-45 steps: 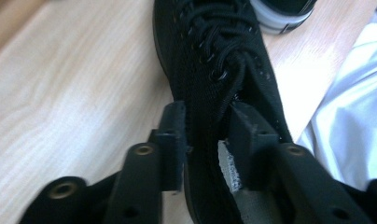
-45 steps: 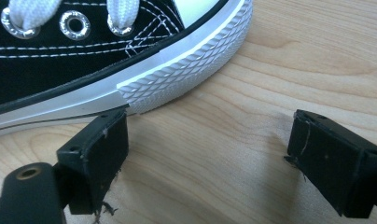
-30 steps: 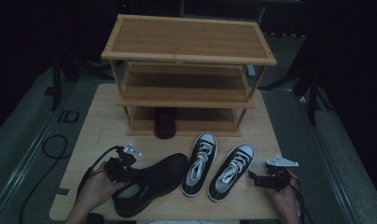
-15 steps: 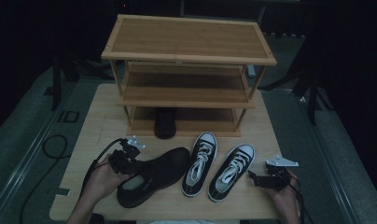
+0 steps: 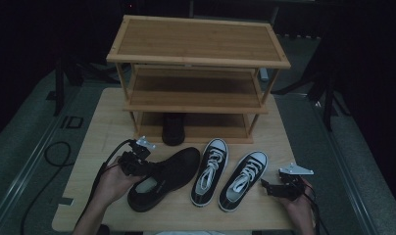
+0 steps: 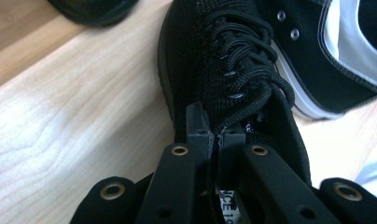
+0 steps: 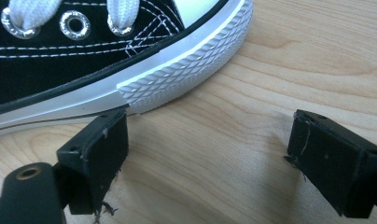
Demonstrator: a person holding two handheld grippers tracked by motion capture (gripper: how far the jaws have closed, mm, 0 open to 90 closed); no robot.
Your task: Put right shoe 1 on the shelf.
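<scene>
The left tool (image 5: 137, 157) is pinched tight on the black shoe (image 5: 161, 178). In the left gripper view its two jaws meet on the cloth at the shoe's opening, just behind the laces (image 6: 242, 77). The shoe sits on the desk (image 5: 88, 147), near the left front, and one end of it looks a little lifted. Its long side runs on a slant, from the near left up to the far right. The toe points toward the wooden shoe rack (image 5: 198, 73) at the far side of the desk. The left hand (image 5: 115, 178) is the nearer one to this shoe, so it is likely the one to carry it.

Another black shoe (image 5: 174, 128) already sits on the bottom shelf of the rack, toward its left. The mate may be meant to go next to it. That spot lies straight ahead and a bit to the right of the tool.

The right tool (image 7: 210, 154) is spread wide and holds nothing. It rests low over the desk at the near right, just beside the white rubber edge of the right sneaker (image 5: 245, 178). The left sneaker (image 5: 210, 169) lies between that one and the black shoe.

The desk is pale, smooth wood. The room around it is dark.
</scene>
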